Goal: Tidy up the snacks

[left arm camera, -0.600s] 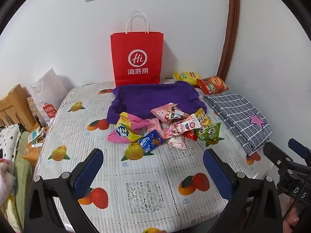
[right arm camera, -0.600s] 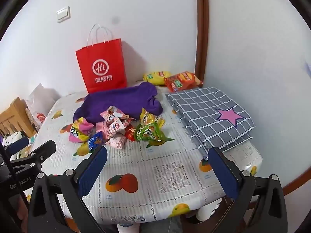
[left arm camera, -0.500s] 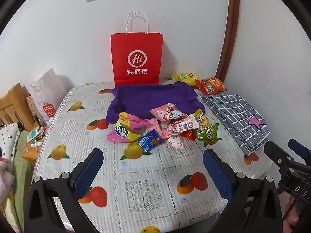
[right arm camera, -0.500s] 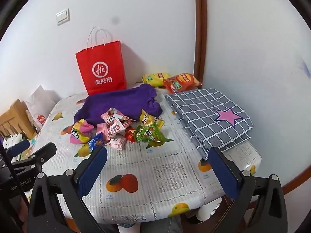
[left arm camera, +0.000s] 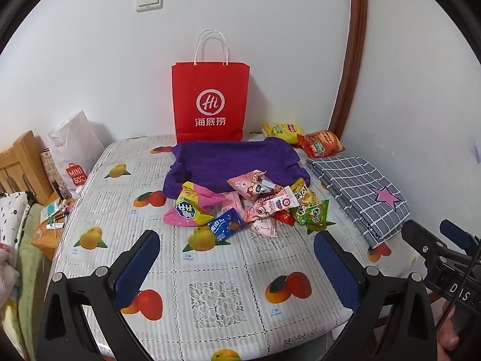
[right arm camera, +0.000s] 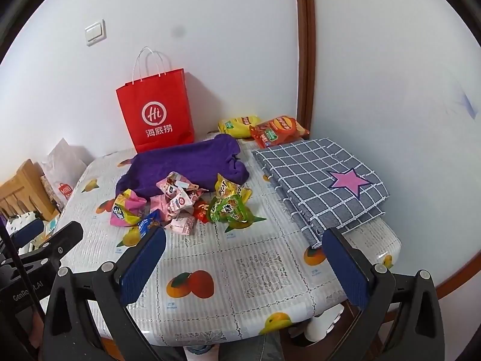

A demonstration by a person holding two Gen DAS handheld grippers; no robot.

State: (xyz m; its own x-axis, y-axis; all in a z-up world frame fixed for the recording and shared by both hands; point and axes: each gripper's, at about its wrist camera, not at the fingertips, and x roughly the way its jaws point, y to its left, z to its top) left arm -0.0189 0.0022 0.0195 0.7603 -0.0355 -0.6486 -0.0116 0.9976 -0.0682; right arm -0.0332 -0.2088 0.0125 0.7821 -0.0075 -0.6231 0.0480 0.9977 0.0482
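Observation:
A heap of small snack packets (left arm camera: 249, 204) (right arm camera: 186, 201) lies mid-table, at the front edge of a purple cloth (left arm camera: 234, 159) (right arm camera: 186, 162). A pink-and-yellow packet (left arm camera: 189, 207) sits at its left, a green one (left arm camera: 312, 215) (right arm camera: 230, 209) at its right. A yellow chip bag (left arm camera: 281, 129) (right arm camera: 237, 123) and a red chip bag (left arm camera: 321, 143) (right arm camera: 278, 129) lie at the back near the wall. My left gripper (left arm camera: 237, 258) hovers open over the table's front, short of the heap. My right gripper (right arm camera: 245, 258) is open too, with nothing between its fingers.
A red paper bag (left arm camera: 210, 102) (right arm camera: 156, 114) stands against the back wall. A folded grey checked cloth with a pink star (left arm camera: 360, 192) (right arm camera: 321, 180) covers the table's right side. The fruit-print tablecloth (left arm camera: 216, 297) spans the table. A white shopping bag (left arm camera: 72, 156) and wooden furniture stand left.
Both views have drifted slightly back and up from the table, so the snacks look a little smaller. Nothing on the table has moved, and both grippers stay open.

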